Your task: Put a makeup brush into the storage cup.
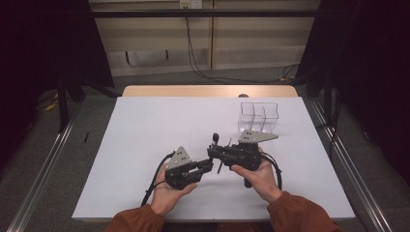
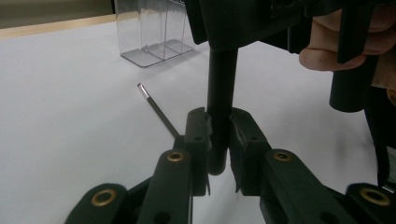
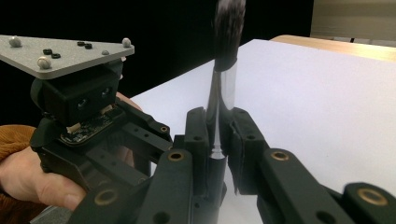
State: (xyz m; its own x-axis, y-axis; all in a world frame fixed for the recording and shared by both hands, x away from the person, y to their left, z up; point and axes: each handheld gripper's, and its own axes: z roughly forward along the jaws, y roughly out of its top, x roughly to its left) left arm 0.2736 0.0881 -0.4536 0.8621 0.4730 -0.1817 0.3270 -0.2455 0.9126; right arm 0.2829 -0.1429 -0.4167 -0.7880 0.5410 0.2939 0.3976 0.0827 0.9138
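Clear divided plastic container (image 1: 259, 117) on white table (image 1: 145, 130), black cables (image 1: 203, 72) on grey floor behind

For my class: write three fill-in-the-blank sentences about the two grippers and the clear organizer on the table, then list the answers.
1. The left gripper and the right gripper are both shut on one ____.
2. The clear organizer on the white table is ____.
3. The organizer stands nearer the ____ gripper.
Answers: brush; empty; right.
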